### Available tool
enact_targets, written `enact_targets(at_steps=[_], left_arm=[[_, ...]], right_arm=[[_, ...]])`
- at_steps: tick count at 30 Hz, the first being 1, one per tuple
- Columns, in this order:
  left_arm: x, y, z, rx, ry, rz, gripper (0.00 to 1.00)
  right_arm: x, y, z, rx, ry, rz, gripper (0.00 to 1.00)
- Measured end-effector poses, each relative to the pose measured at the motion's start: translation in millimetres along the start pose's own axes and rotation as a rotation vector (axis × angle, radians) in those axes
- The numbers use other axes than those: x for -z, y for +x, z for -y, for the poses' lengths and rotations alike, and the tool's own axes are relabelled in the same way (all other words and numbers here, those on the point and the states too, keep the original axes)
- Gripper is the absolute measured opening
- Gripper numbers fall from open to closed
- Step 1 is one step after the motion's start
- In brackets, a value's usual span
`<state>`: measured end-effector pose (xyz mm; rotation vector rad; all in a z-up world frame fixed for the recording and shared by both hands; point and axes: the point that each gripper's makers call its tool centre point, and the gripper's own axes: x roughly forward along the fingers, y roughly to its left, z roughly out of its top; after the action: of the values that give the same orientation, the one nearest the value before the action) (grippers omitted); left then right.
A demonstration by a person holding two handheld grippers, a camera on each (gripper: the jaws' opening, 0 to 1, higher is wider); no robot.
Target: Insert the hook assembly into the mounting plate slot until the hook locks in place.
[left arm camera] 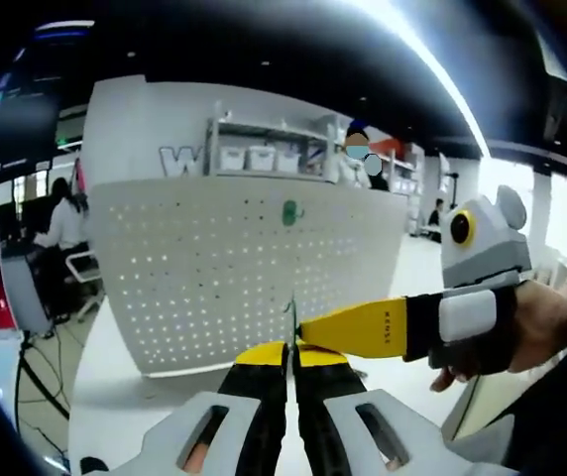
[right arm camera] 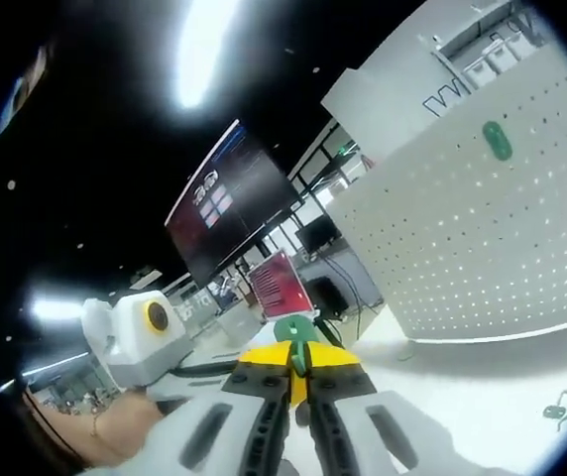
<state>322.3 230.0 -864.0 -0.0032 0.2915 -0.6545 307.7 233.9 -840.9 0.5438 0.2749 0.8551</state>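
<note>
Your left gripper (left arm camera: 290, 342) has its jaws together on a thin green hook (left arm camera: 289, 315) that pokes up between the tips. Your right gripper (right arm camera: 299, 369) is likewise clamped on a green part (right arm camera: 294, 330), with its yellow tips meeting the left's in the left gripper view. Whether these are two pieces or one, I cannot tell.

The white pegboard (left arm camera: 244, 268) stands upright at the far side of the table (left arm camera: 105, 377), well apart from both grippers. A green piece (left arm camera: 290, 211) is already mounted near its top edge. Another small green item (right arm camera: 558, 409) lies on the table at the right.

Before you advance, level the right gripper, since its view is strongly rolled. Approach the board square on, tip first, and push straight until you judge the hook seated. Keep the board and hook in sight.
</note>
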Motion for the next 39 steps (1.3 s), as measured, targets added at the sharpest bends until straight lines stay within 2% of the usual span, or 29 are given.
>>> enact_targets(at_steps=[8, 14, 19, 29, 36, 39], left_arm=[[5.5, -1, 2.9, 0.008, 0.003, -0.022, 0.02], [7.6, -4, 4.7, 0.05, -0.006, -0.017, 0.03], [11.2, -6, 7.5, 0.072, 0.042, -0.033, 0.07], [15.5, -7, 11.3, 0.081, 0.051, -0.017, 0.36], [18.8, -8, 15.2, 0.091, 0.044, -0.005, 0.68], [20.0, -9, 17.7, 0.104, 0.033, -0.001, 0.76]], right_arm=[[4.0, -2, 1, 0.005, -0.023, -0.012, 0.0], [6.5, -3, -1, -0.01, -0.03, -0.027, 0.0], [9.9, -2, -1, -0.015, -0.055, -0.047, 0.0], [11.5, -2, -1, -0.013, -0.125, -0.076, 0.0], [13.4, -4, 3, -0.006, -0.195, -0.099, 0.0], [13.7, -4, 5, -0.003, -0.224, -0.109, 0.0]])
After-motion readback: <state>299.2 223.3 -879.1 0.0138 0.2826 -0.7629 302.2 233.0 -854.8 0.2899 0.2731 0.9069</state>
